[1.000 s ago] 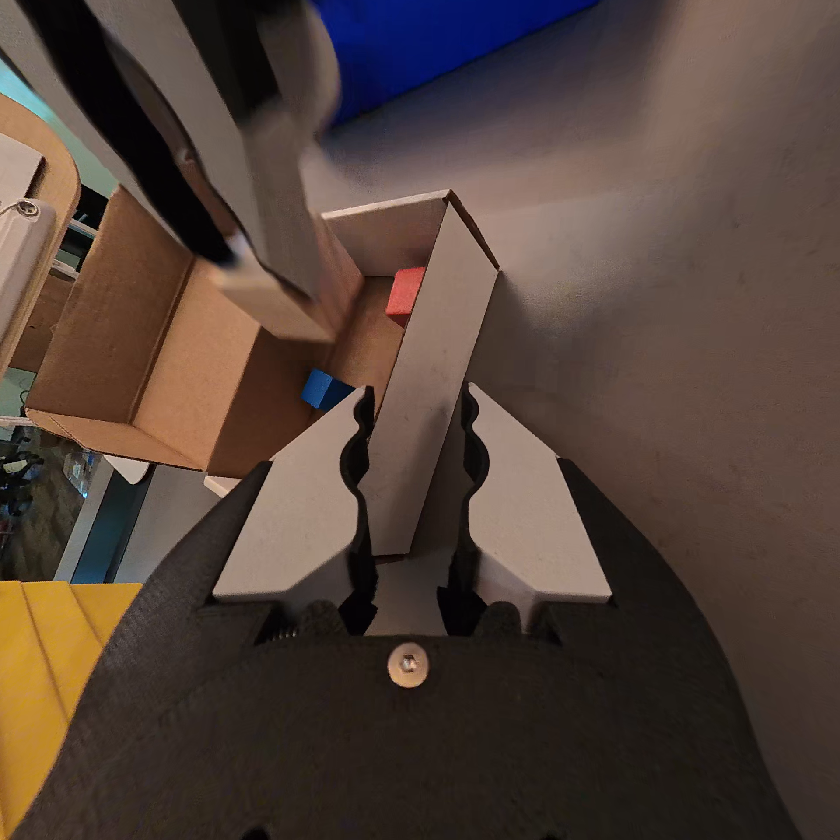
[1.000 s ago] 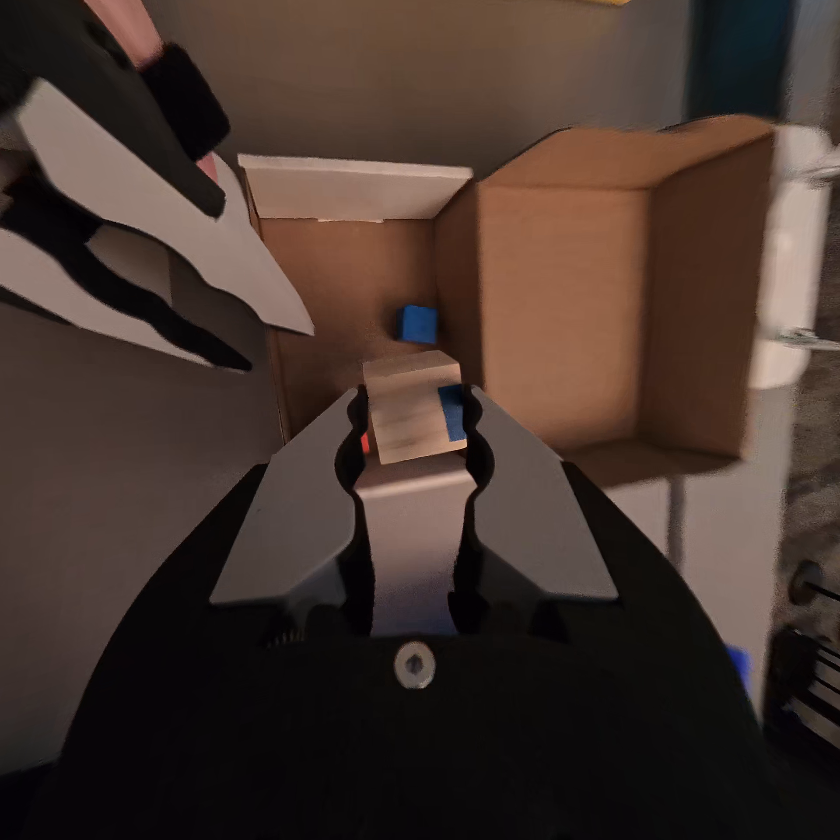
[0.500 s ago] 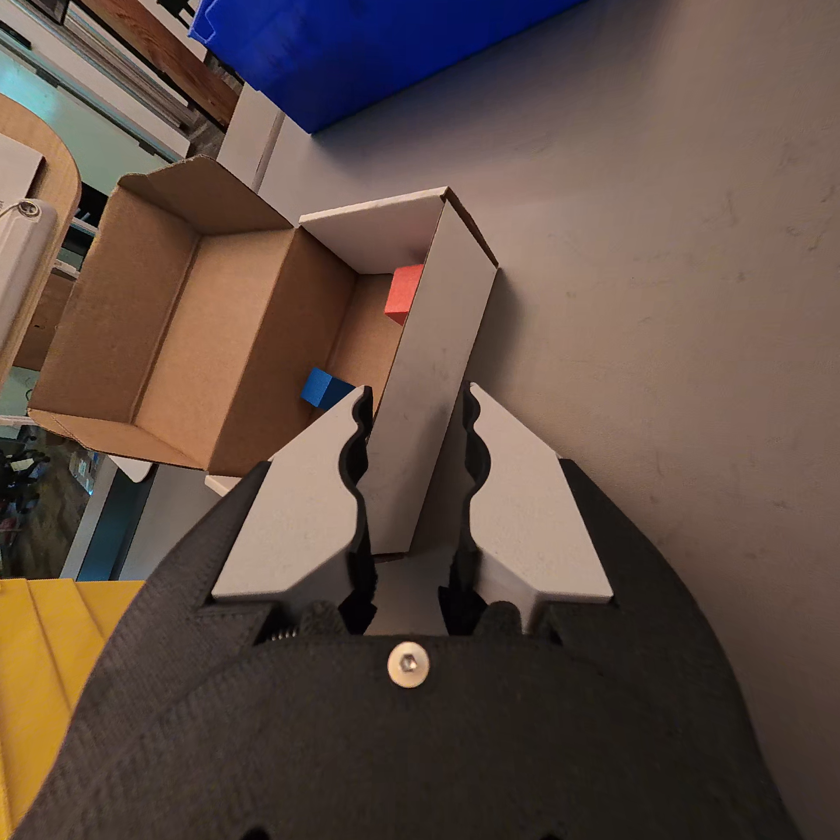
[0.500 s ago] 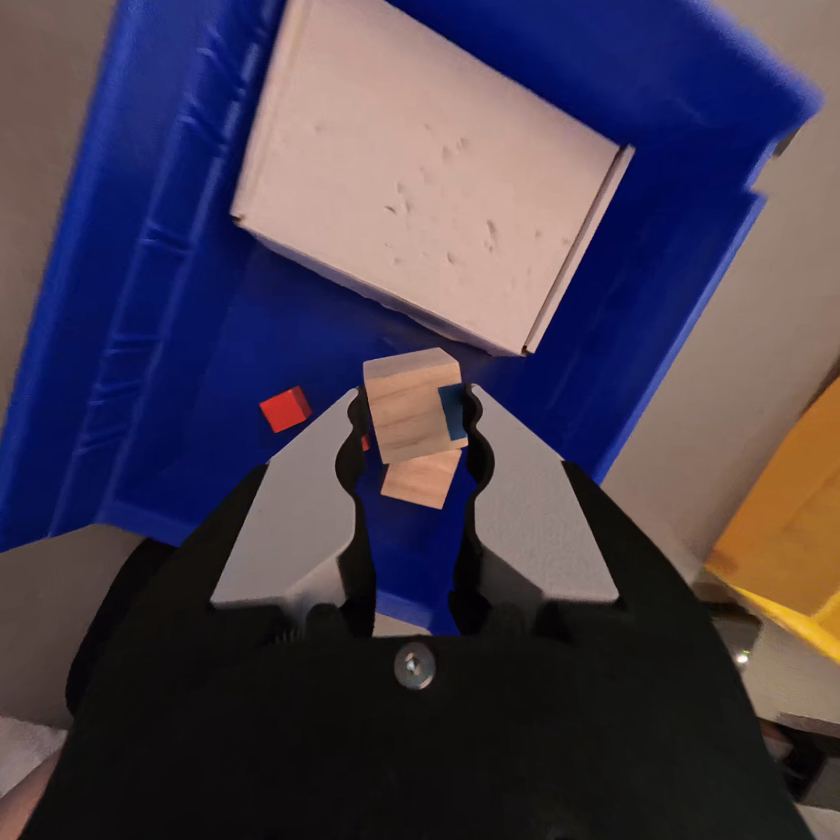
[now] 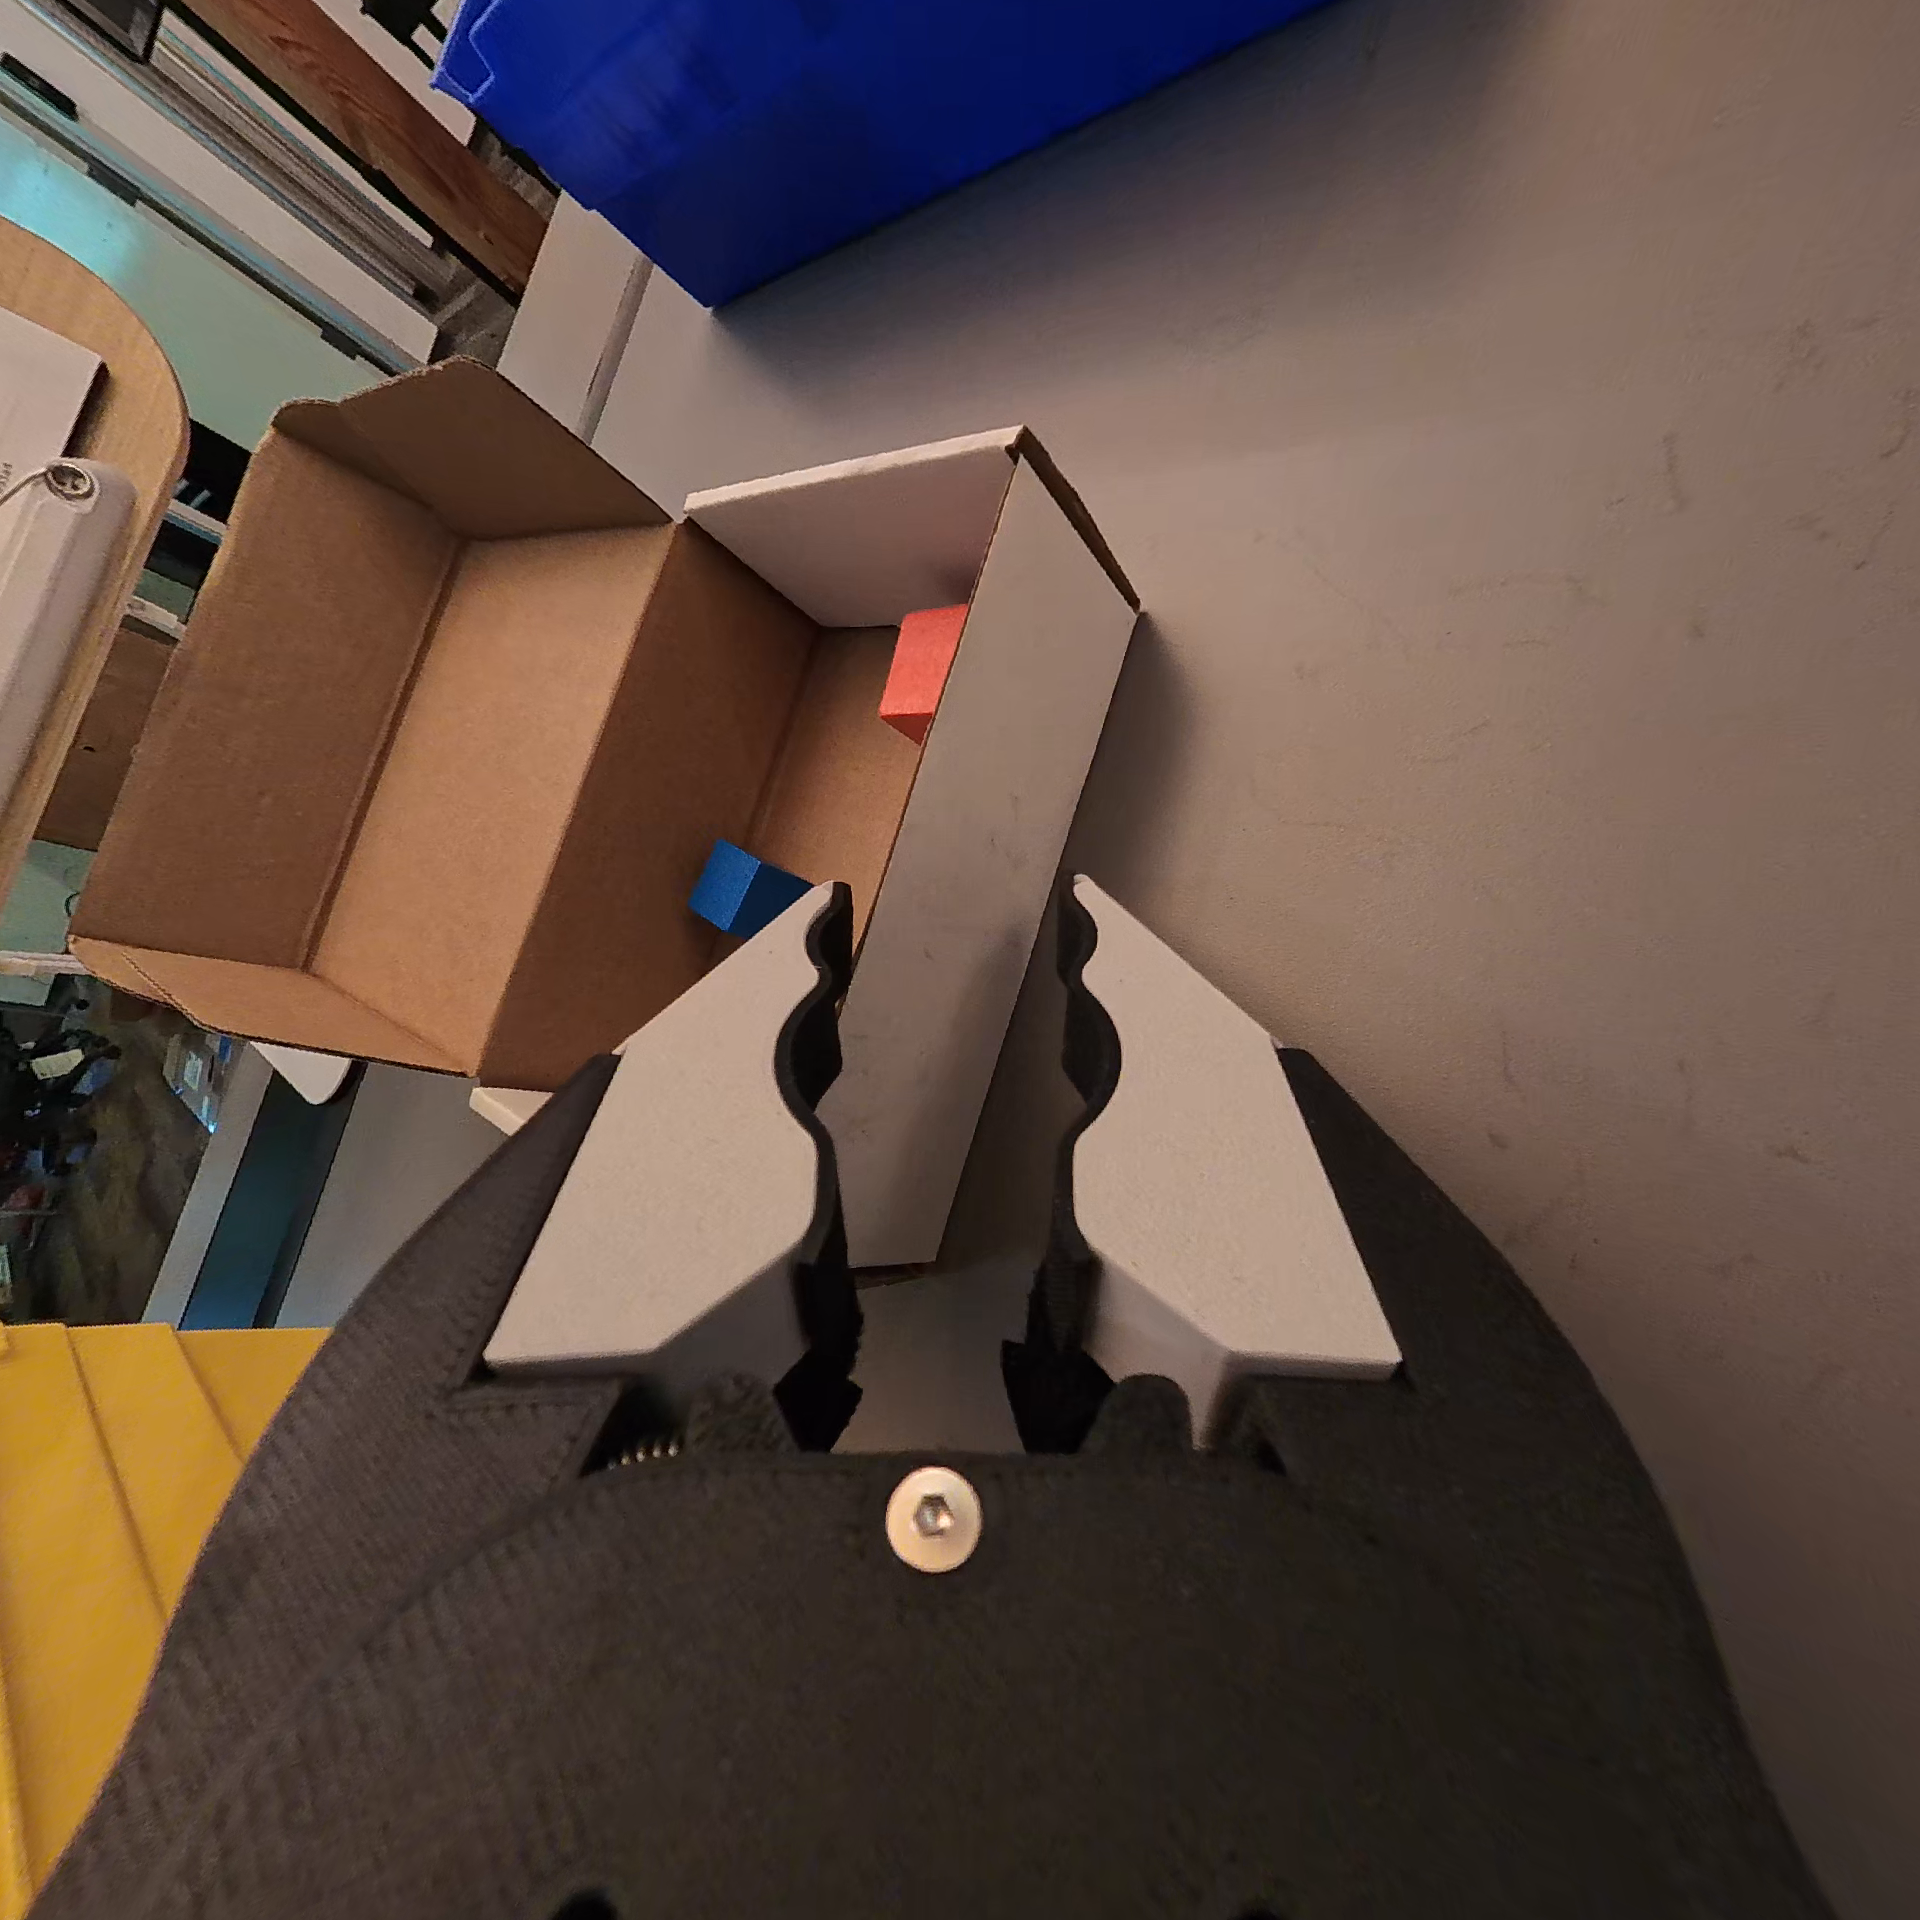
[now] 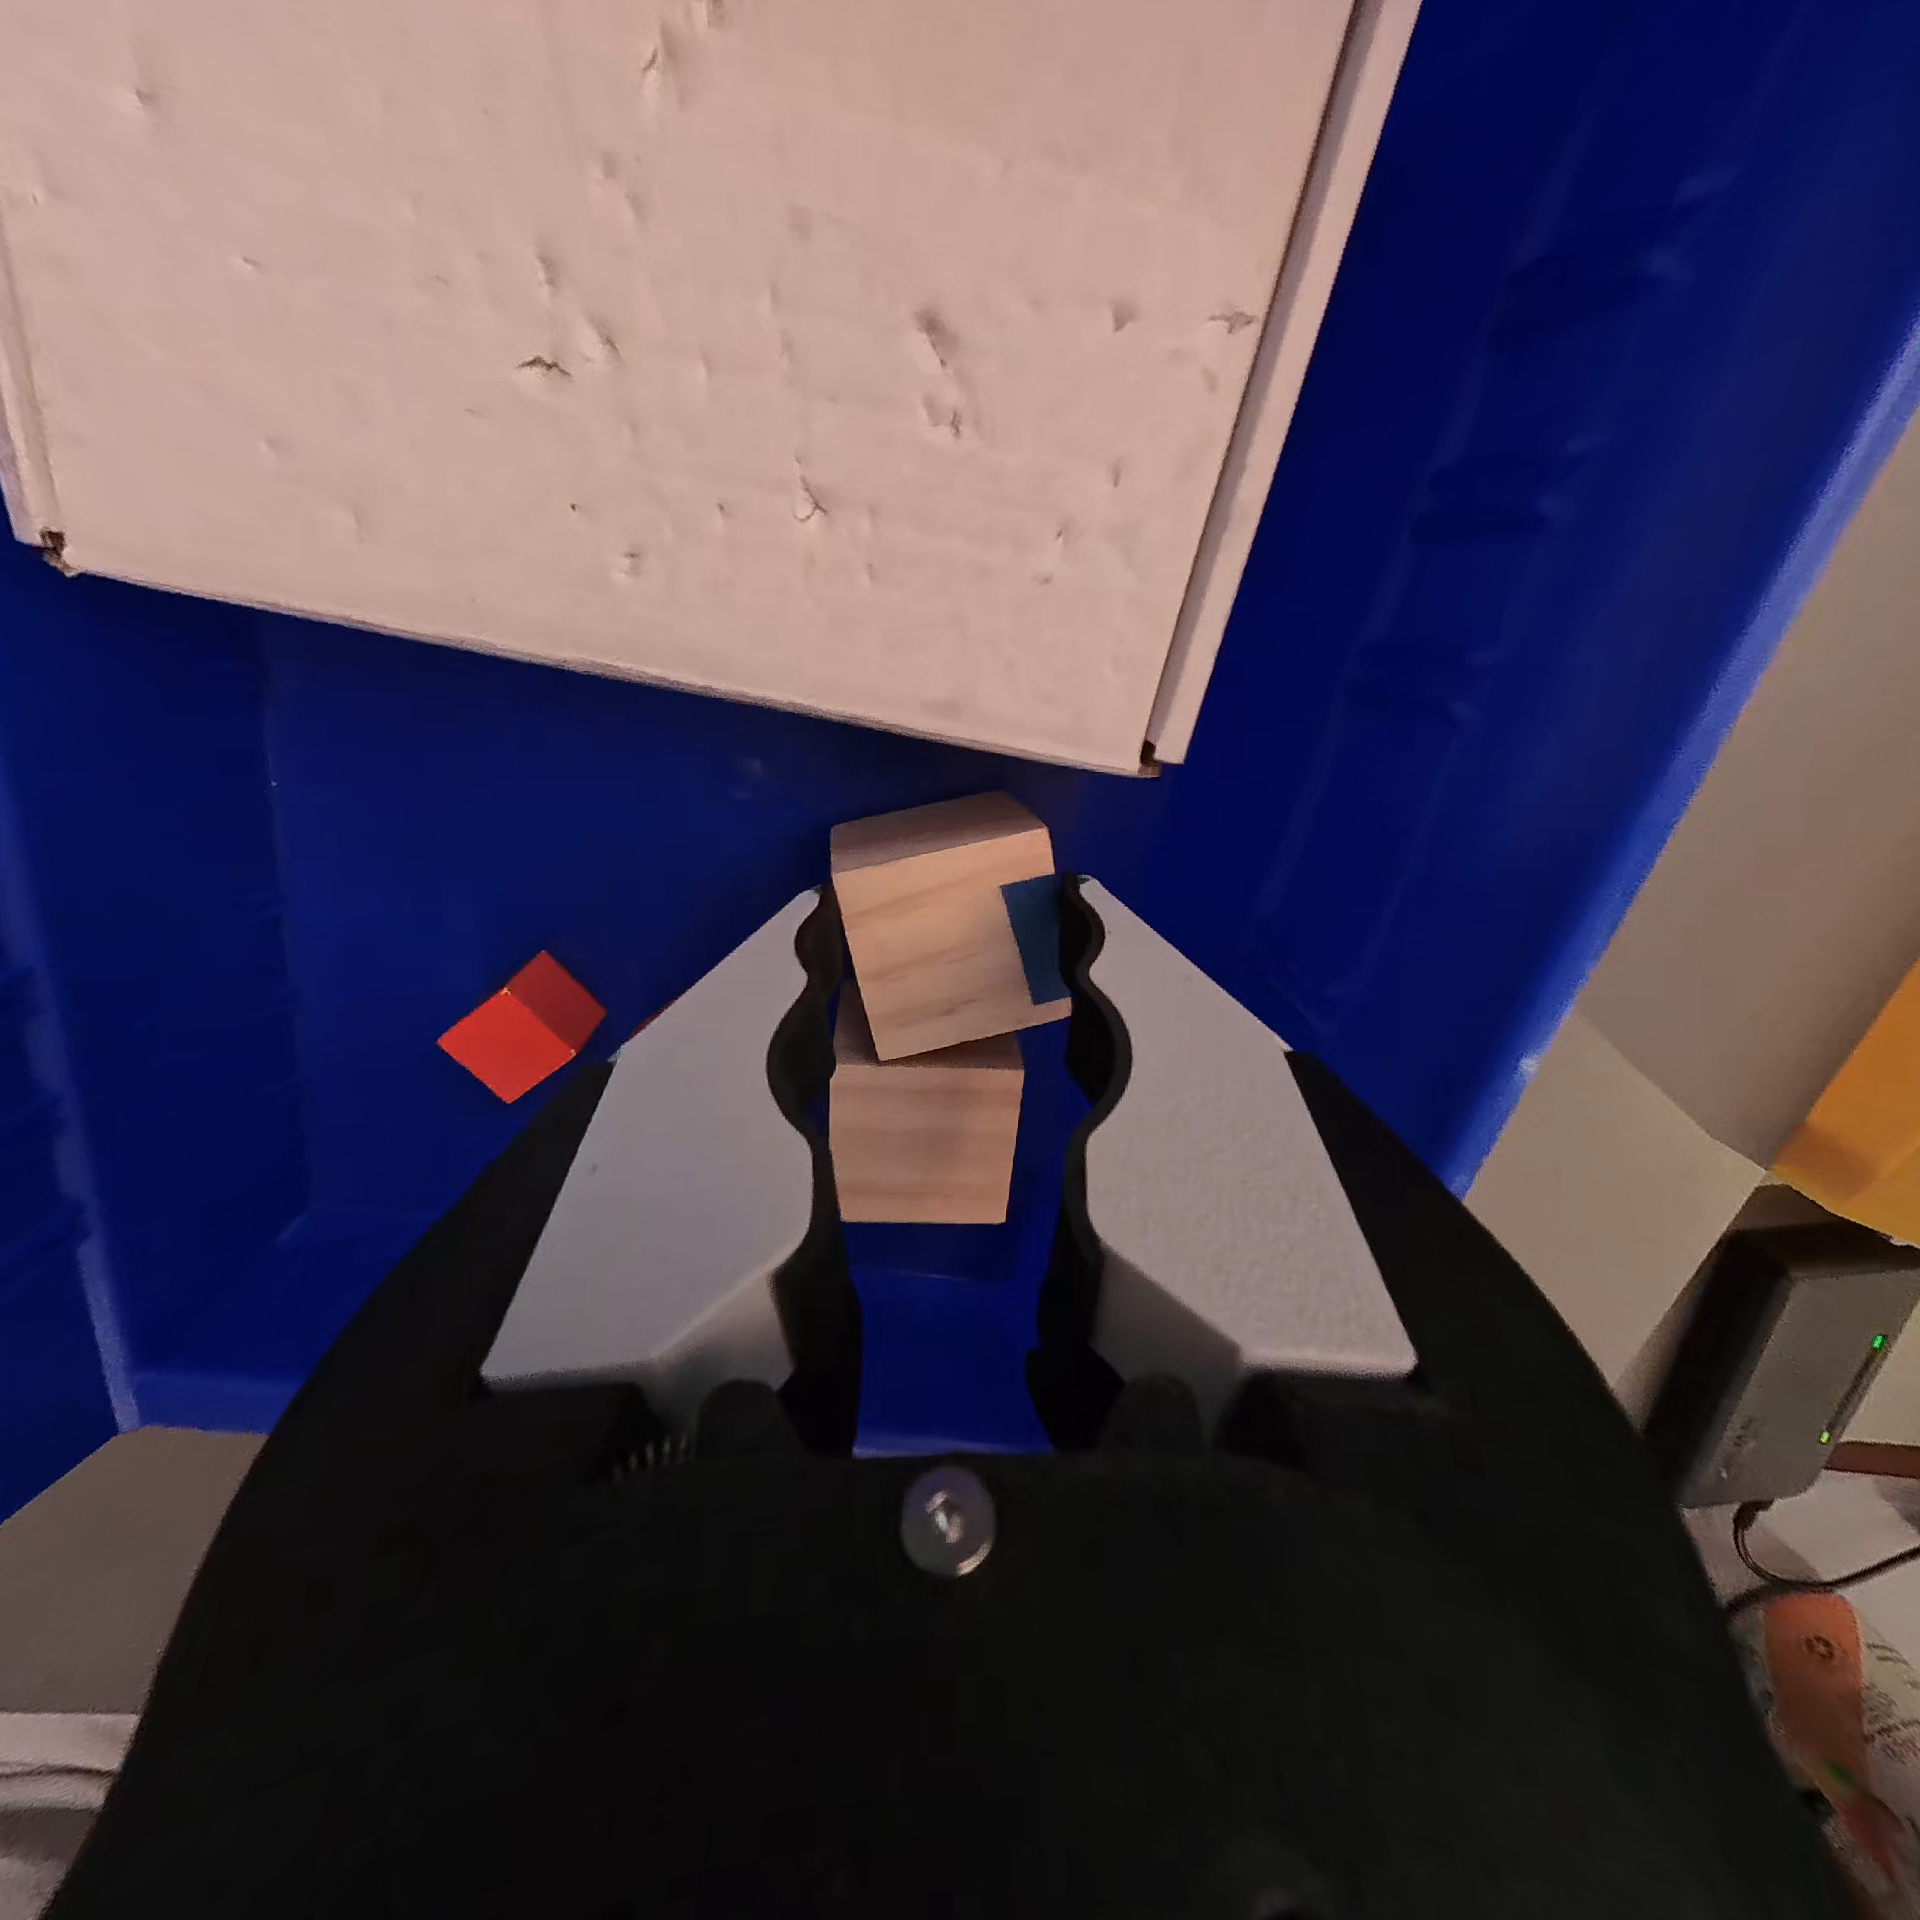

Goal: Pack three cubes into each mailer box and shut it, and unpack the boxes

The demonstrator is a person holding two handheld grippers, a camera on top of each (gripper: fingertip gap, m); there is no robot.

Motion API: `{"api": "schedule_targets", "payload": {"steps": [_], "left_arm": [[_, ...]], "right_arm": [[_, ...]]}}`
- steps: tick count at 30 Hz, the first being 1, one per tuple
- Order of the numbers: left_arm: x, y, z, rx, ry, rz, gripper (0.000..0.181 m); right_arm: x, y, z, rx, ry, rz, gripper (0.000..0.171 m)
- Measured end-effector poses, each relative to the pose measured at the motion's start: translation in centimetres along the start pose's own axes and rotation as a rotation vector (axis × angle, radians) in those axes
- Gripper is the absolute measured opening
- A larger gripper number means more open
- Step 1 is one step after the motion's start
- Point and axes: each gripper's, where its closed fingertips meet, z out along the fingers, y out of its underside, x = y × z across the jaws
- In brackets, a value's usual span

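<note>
In the left wrist view, an open white mailer box (image 5: 997, 790) lies on the grey table with its brown lid (image 5: 436, 748) folded back. A red cube (image 5: 920, 660) and a blue cube (image 5: 738, 894) lie inside. My left gripper (image 5: 956, 914) is open and straddles the box's near wall, with one finger inside and one outside. In the right wrist view, my right gripper (image 6: 945, 899) is shut on a wooden cube with a blue face (image 6: 935, 935). It holds the cube low over a blue bin (image 6: 1403, 727).
The blue bin holds a closed white mailer box (image 6: 675, 343), a plain wooden cube (image 6: 920, 1143) just under the held one, and a red cube (image 6: 520, 1023). The bin also shows in the left wrist view (image 5: 831, 125). A yellow bin (image 5: 94, 1507) lies at the left. A grey device (image 6: 1787, 1361) stands right of the blue bin.
My right gripper has carried the wooden cube from above the open mailer box to the blue bin and come down close to its floor. My left gripper has stayed on the box wall.
</note>
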Motion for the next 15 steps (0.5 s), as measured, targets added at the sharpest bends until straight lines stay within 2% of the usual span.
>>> {"api": "schedule_targets", "payload": {"steps": [3, 5, 8, 10, 12, 15], "left_arm": [[0.0, 0.0, 0.0, 0.000, 0.000, -0.001, 0.038], [0.0, 0.0, 0.0, 0.000, 0.000, 0.000, 0.038], [0.0, 0.0, 0.0, 0.000, 0.000, 0.001, 0.038], [0.0, 0.0, 0.0, 0.000, -0.001, 0.003, 0.038], [0.0, 0.0, 0.0, 0.000, -0.002, 0.004, 0.038], [0.0, 0.0, 0.0, -0.001, -0.003, 0.007, 0.038]], "right_arm": [[0.3, 0.2, 0.0, -0.009, 0.021, -0.021, 0.043], [0.5, 0.2, -0.4, -0.004, 0.035, -0.025, 0.055], [0.3, -0.1, -3.2, 0.052, 0.063, -0.028, 0.061], [-1.1, -1.9, -7.1, 0.207, 0.081, -0.043, 0.053], [-5.0, -5.0, -11.8, 0.441, 0.050, -0.154, 0.047], [-15.9, -7.8, -17.6, 0.783, -0.100, -0.509, 0.043]]}}
